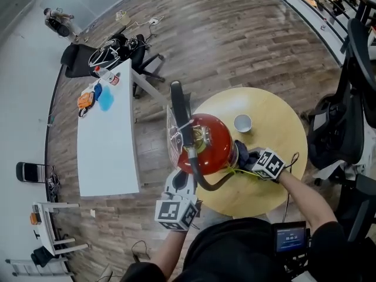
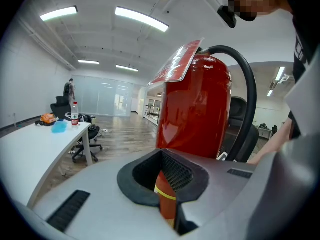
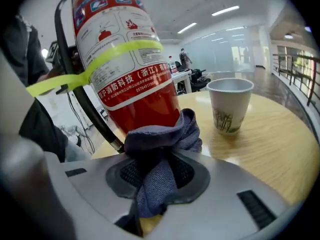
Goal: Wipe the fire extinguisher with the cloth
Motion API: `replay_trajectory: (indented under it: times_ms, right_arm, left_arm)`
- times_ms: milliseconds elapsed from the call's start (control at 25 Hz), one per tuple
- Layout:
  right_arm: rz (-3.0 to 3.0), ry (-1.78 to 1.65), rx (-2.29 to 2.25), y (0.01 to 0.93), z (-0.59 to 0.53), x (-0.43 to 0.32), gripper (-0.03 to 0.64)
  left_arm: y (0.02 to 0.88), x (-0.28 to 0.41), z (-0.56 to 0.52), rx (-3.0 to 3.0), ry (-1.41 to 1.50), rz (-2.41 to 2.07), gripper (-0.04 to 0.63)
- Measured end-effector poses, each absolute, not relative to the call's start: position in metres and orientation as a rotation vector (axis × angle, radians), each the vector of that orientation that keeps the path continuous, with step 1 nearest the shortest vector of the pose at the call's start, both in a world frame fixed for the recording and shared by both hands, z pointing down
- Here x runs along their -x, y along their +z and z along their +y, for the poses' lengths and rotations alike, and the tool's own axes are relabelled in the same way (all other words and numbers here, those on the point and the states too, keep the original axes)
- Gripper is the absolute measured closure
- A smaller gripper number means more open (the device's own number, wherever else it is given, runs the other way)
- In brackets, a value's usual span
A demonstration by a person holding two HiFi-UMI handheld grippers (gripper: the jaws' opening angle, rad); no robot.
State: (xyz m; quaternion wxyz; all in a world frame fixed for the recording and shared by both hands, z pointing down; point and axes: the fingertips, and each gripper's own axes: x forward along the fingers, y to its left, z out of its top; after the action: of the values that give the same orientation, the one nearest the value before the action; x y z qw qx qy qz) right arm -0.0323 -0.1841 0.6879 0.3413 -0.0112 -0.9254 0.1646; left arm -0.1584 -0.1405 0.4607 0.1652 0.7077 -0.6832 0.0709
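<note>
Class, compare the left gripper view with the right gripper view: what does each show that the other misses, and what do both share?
Only the left gripper view shows the white desk with a bottle, and the left claw shut on a red part of the fire extinguisher. Only the right gripper view shows the cloth in the right claw, the paper cup and the round table. Both show the fire extinguisher and its black hose.

The fire extinguisher (image 1: 207,141) stands on the round surface (image 1: 282,107) near its left edge, with 1 cup (image 1: 242,123) just behind and right of it. The cloth (image 3: 161,149), held in the right gripper (image 3: 155,186), touches its right side. The left gripper (image 2: 167,196) grips it from the near side.
</note>
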Motion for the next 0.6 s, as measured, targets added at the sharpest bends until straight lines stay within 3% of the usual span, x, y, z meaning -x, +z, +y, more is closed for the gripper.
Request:
replay_trajectory:
  times_ms: [280, 600]
  right_arm:
    - [-2.464, 0.537, 0.074, 0.68, -0.123, 0.039, 0.52]
    - [-2.705, 0.756, -0.298, 0.6, -0.129, 0.031, 0.52]
  left_arm:
    - [0.463, 0.158, -0.14, -2.016, 0.226, -1.916, 0.574]
    - [0.464, 0.157, -0.14, -2.11, 0.191, -1.8, 0.572]
